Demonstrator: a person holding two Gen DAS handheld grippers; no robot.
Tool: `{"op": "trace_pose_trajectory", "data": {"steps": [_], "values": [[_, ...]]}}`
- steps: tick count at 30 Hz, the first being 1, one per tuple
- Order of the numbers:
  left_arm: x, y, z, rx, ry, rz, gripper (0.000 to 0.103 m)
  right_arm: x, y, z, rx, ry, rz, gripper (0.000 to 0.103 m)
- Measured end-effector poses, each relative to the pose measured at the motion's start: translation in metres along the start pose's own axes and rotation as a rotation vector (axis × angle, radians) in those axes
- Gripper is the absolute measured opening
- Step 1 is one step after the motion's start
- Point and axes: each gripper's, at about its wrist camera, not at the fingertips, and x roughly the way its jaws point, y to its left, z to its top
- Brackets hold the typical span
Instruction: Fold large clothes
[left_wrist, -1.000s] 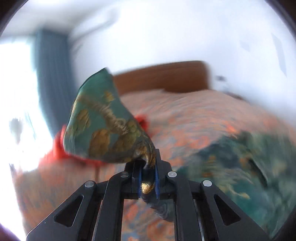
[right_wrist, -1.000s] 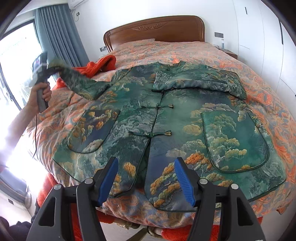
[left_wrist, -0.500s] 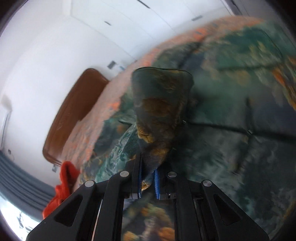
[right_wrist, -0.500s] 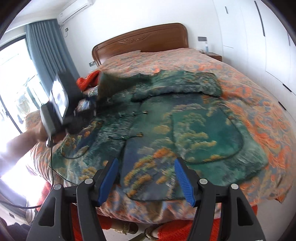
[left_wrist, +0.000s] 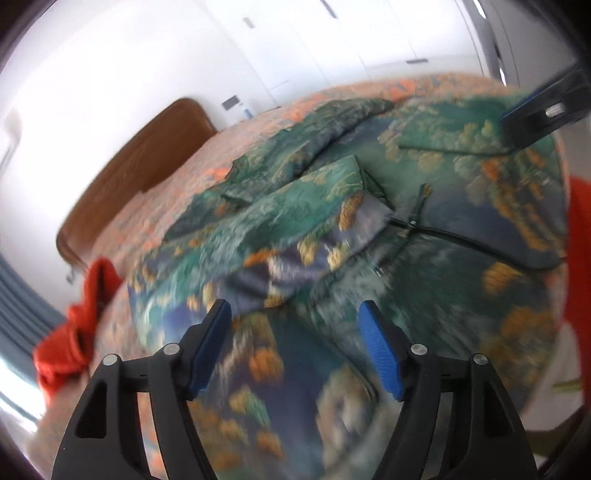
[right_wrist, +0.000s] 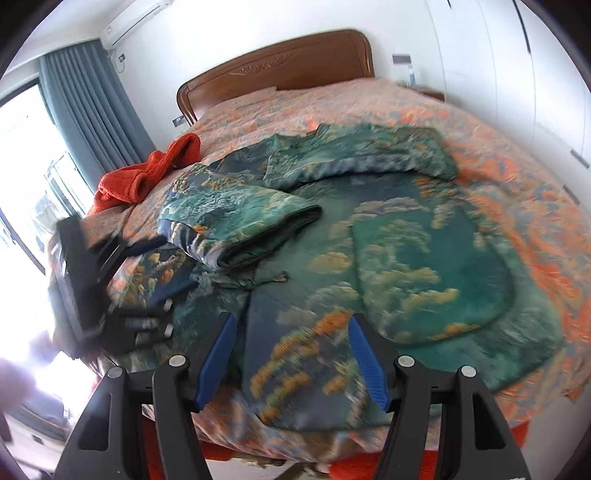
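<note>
A large green brocade jacket (right_wrist: 406, 251) with gold cloud patterns lies spread face up on the bed. Its left sleeve (right_wrist: 240, 218) lies folded across the front, and the other sleeve is folded over the chest. My left gripper (left_wrist: 293, 310) hangs just short of the dropped sleeve (left_wrist: 295, 214); its jaws are opening and nothing is between them. It shows blurred at the left of the right wrist view (right_wrist: 162, 266). My right gripper (right_wrist: 291, 325) is open and empty above the jacket's hem, and it also shows in the left wrist view (left_wrist: 535, 118).
An orange patterned bedspread (right_wrist: 517, 166) covers the bed, with a wooden headboard (right_wrist: 277, 70) at the far end. A red garment (right_wrist: 147, 173) lies crumpled at the bed's left side. A grey-blue curtain (right_wrist: 85, 110) and a bright window are on the left.
My left gripper carried the sleeve from the bed's left side over the jacket front, came down, and let it go. The right gripper shifted slightly, still open.
</note>
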Motion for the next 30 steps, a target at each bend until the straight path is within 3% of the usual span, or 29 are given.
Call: {"op": "trace_pose_trajectory", "data": {"steps": [6, 11, 19, 21, 23, 25, 30], "values": [[-0.024, 0.034, -0.021, -0.338, 0.039, -0.021, 0.087, 0.039, -0.002, 0.019, 0.186, 0.074, 0.191, 0.065], [-0.038, 0.053, -0.042, -0.551, 0.069, 0.062, 0.087, 0.089, -0.003, 0.035, 0.393, 0.135, 0.352, 0.065], [-0.051, 0.057, -0.068, -0.674, 0.098, 0.105, 0.087, 0.162, -0.005, 0.048, 0.563, 0.195, 0.271, 0.064], [-0.048, 0.056, -0.075, -0.687, 0.117, 0.11, 0.087, 0.169, 0.0, 0.05, 0.532, 0.195, 0.243, 0.038], [-0.051, 0.057, -0.082, -0.705, 0.13, 0.112, 0.087, 0.172, 0.008, 0.053, 0.465, 0.206, 0.197, 0.025], [-0.051, 0.059, -0.086, -0.723, 0.136, 0.111, 0.087, 0.163, 0.019, 0.058, 0.374, 0.175, 0.159, 0.021], [-0.052, 0.068, -0.094, -0.773, 0.146, 0.114, 0.087, 0.136, 0.075, 0.074, -0.057, 0.102, 0.019, 0.018]]}}
